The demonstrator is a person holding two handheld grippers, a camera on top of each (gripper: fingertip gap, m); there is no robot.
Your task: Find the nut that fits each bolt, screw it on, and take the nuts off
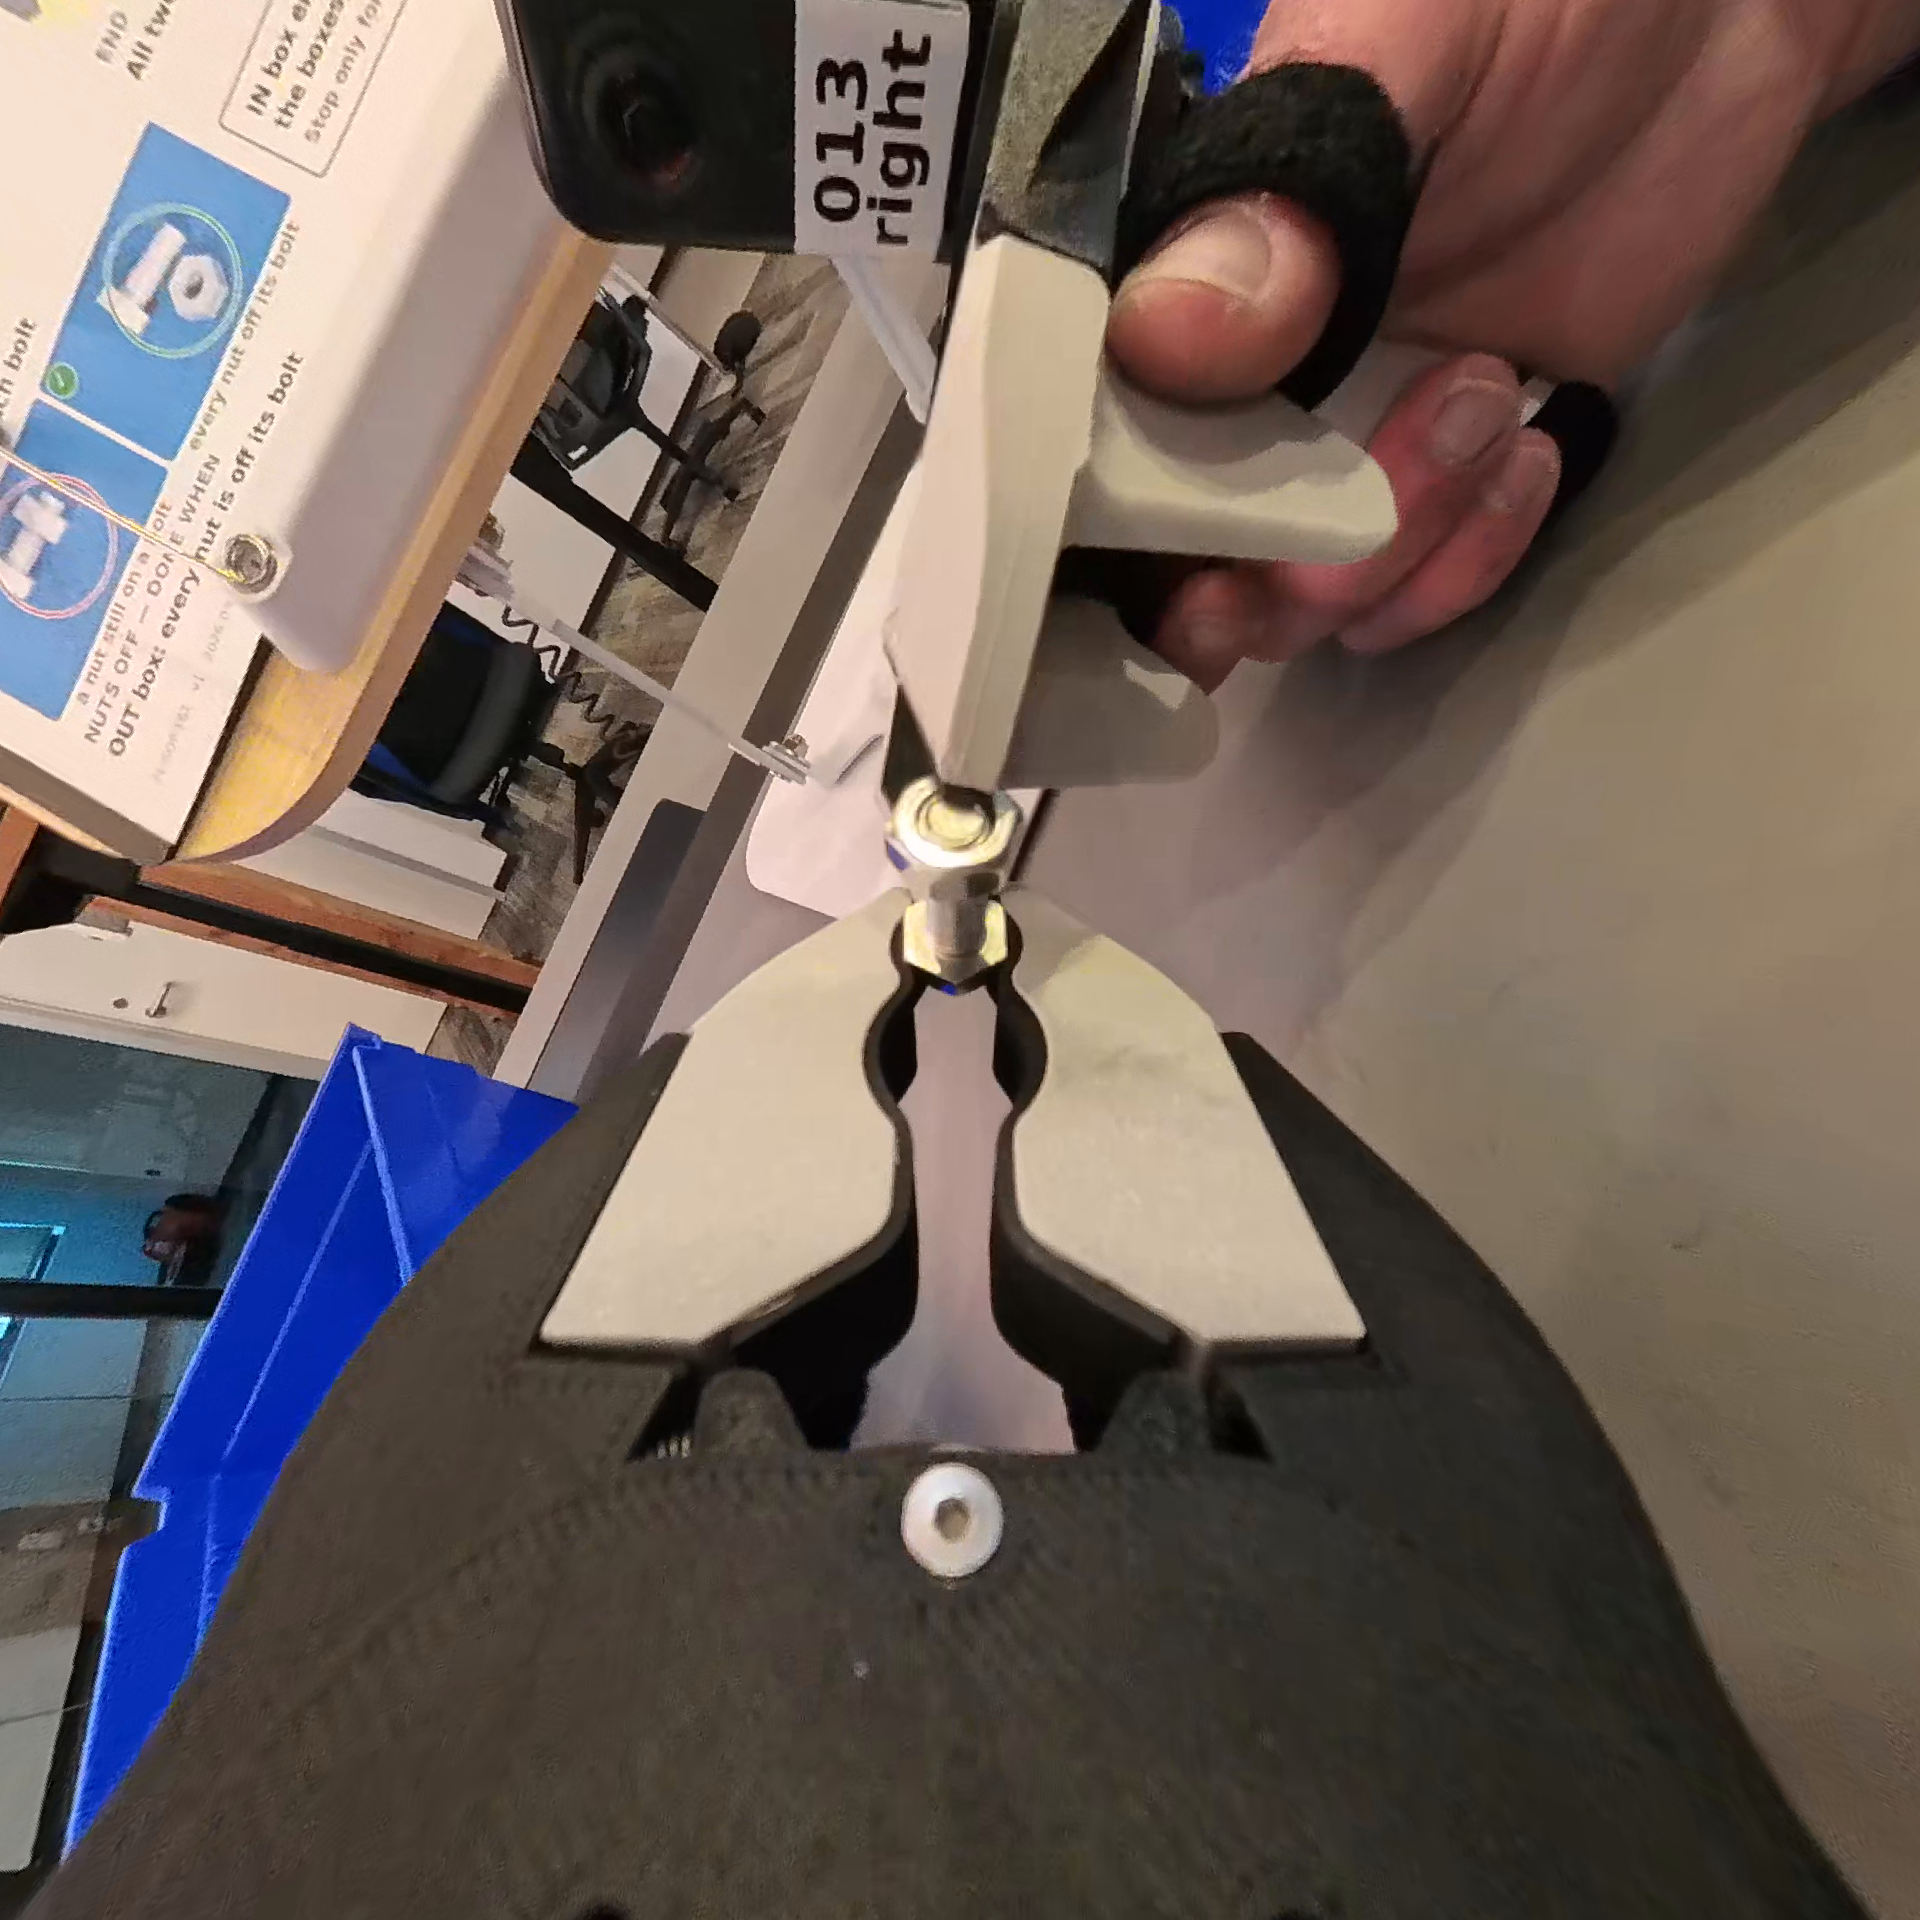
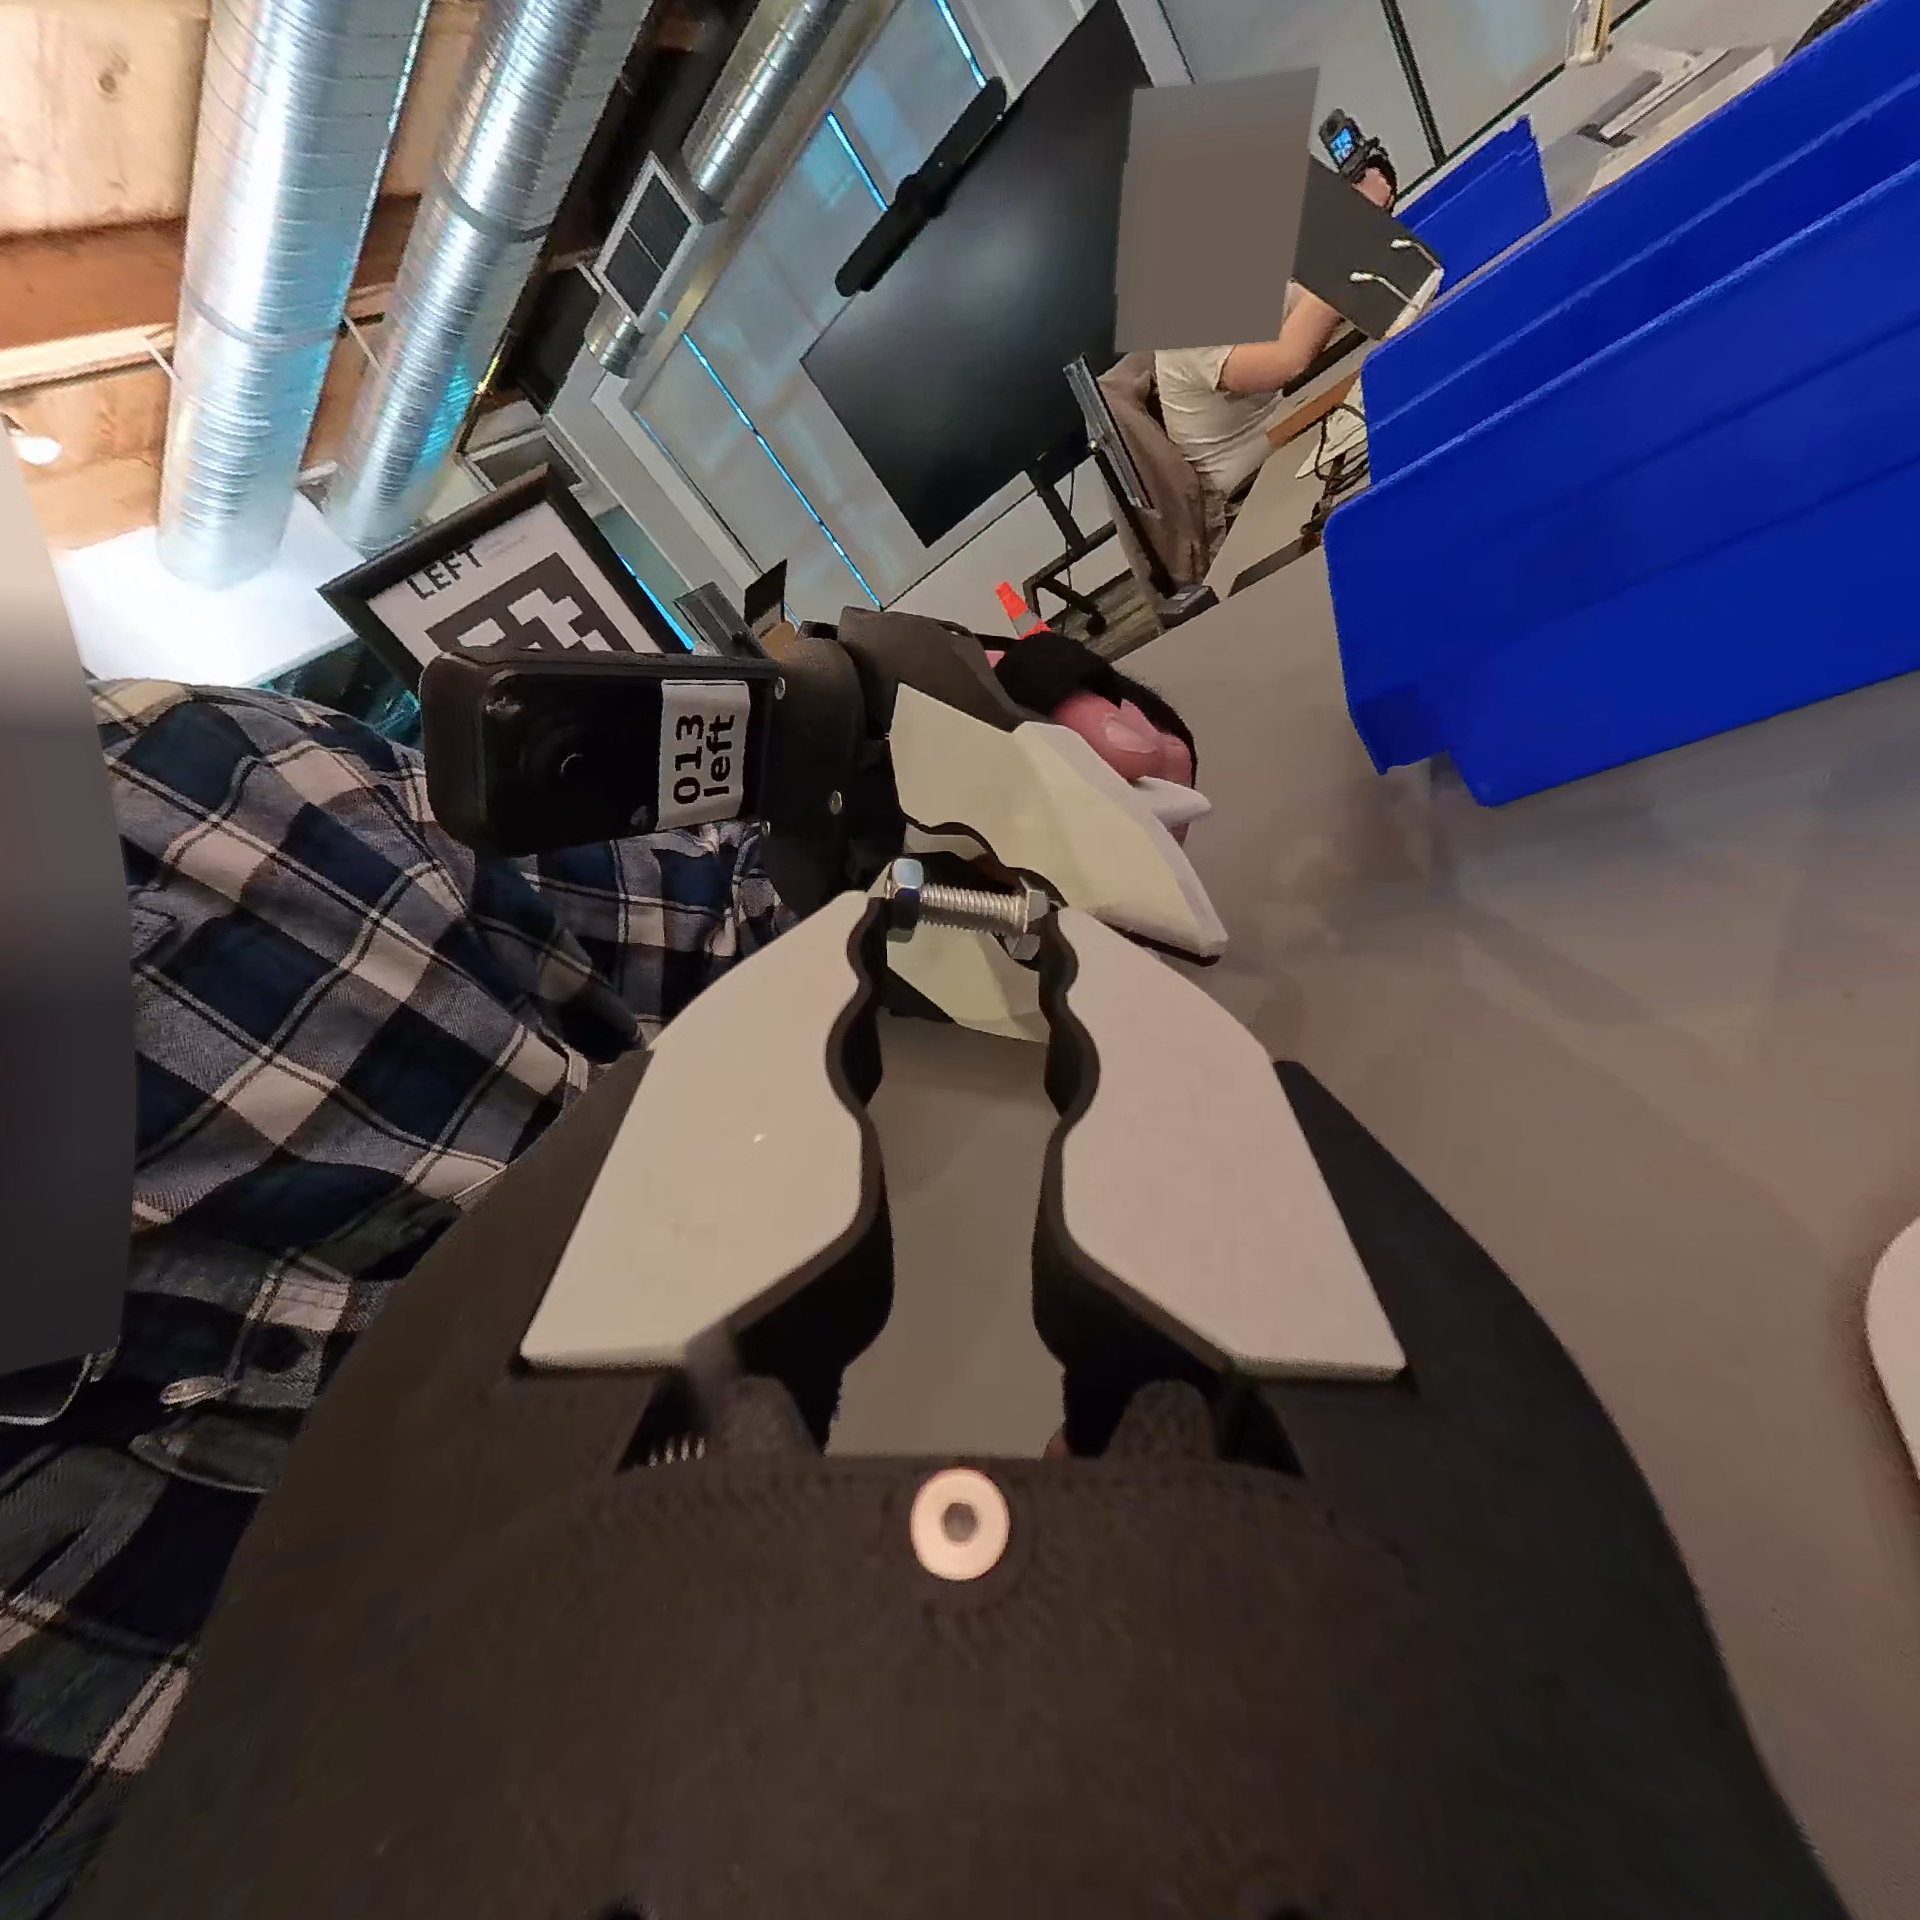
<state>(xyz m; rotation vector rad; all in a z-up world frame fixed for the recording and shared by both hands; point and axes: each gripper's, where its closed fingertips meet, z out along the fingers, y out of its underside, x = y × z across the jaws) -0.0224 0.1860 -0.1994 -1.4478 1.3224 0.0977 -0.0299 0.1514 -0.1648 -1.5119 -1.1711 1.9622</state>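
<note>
Left claw [image 1: 951, 956]: almost closed, pinching the small silver six-sided metal nut [image 1: 935, 940] right at its tips. Right claw [image 2: 961, 925]: wide apart, gripping the short silver threaded metal bolt [image 2: 966, 909] end to end between its tips, head by its left finger. Looks like the twisting step; on or off, hard to say. Next: turn the nut gently, keeping the bolt straight.
</note>
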